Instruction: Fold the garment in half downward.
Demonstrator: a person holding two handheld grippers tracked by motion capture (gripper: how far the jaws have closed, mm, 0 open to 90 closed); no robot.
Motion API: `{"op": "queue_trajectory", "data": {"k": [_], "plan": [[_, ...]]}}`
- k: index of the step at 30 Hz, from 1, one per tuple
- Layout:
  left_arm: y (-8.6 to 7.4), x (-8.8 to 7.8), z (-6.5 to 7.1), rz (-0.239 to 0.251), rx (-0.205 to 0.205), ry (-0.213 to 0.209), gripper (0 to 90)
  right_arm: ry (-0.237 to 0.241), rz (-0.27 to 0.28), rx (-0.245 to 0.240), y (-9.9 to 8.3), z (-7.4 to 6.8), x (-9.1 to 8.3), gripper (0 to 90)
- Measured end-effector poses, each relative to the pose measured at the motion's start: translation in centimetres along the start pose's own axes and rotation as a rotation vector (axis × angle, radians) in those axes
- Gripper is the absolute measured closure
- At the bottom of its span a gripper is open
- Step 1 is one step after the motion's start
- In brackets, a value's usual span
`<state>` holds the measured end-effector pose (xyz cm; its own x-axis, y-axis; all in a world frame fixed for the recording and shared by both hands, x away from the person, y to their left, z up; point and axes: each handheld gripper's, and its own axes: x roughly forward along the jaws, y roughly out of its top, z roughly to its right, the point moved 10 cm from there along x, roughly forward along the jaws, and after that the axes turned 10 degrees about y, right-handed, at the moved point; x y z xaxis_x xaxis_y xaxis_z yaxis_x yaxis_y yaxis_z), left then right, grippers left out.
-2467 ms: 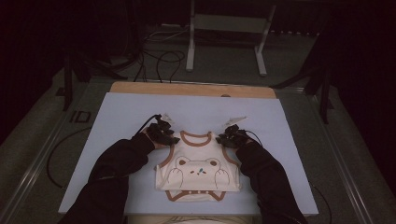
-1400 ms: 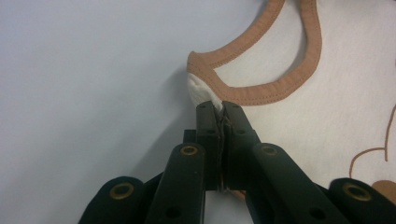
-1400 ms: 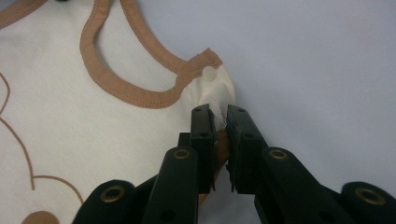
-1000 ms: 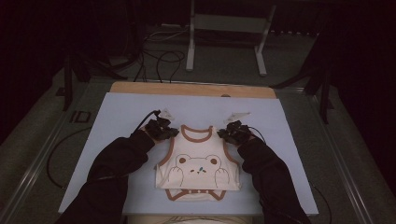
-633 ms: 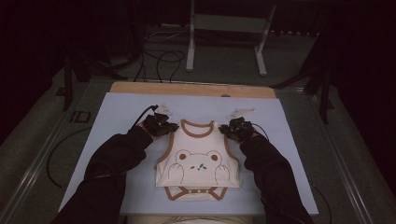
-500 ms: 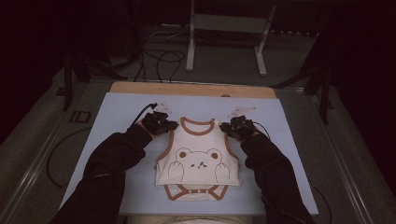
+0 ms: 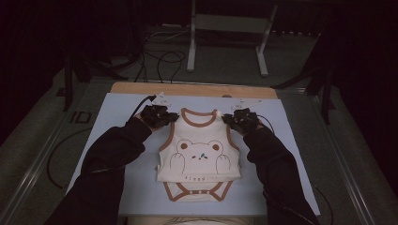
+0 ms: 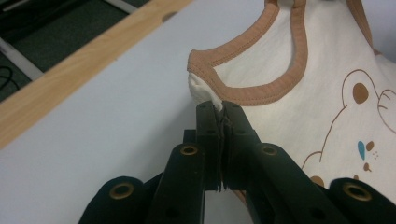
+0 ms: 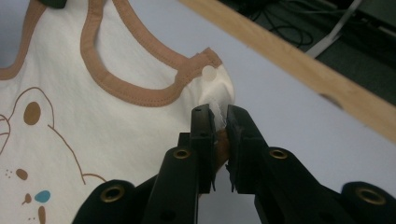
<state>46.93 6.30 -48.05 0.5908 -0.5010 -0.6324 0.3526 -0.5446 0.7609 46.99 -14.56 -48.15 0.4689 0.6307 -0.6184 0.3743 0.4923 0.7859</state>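
Observation:
A cream baby bodysuit (image 7: pixel 199 154) with brown trim and a bear print hangs stretched between my two grippers, its lower part lying on the pale sheet (image 7: pixel 117 140). My left gripper (image 7: pixel 164 116) is shut on the bodysuit's left shoulder strap (image 8: pixel 205 88), its black jaws pinching the cream fabric. My right gripper (image 7: pixel 234 118) is shut on the right shoulder strap (image 9: pixel 215 88), where a small white snap shows. In the left gripper view the gripper (image 8: pixel 220 109) points along the strap; the right gripper (image 9: pixel 217 114) does the same in its own view.
The sheet covers a wooden table whose far edge (image 7: pixel 192 89) shows as a tan strip. Beyond it stand a metal frame (image 7: pixel 227 37) and loose cables (image 7: pixel 159 56) on a dark floor. Dark sleeves (image 7: pixel 112 159) reach in from the bottom.
Both grippers have risen and moved toward the table's far edge, drawing the bodysuit's shoulders up and stretching the garment longer over the sheet.

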Motion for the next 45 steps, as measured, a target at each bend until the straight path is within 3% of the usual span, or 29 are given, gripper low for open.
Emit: {"op": "queue_trajectory", "data": {"k": [25,45], "plan": [[4.3,-2.8,-2.1,0.105,0.000,0.061,87.7,-0.060,0.084,-0.046,6.2,1.7,-2.4,82.3],[4.7,-3.7,-1.7,0.121,0.004,0.053,87.6,-0.076,0.093,-0.072,6.7,1.6,-3.0,82.2]]}}
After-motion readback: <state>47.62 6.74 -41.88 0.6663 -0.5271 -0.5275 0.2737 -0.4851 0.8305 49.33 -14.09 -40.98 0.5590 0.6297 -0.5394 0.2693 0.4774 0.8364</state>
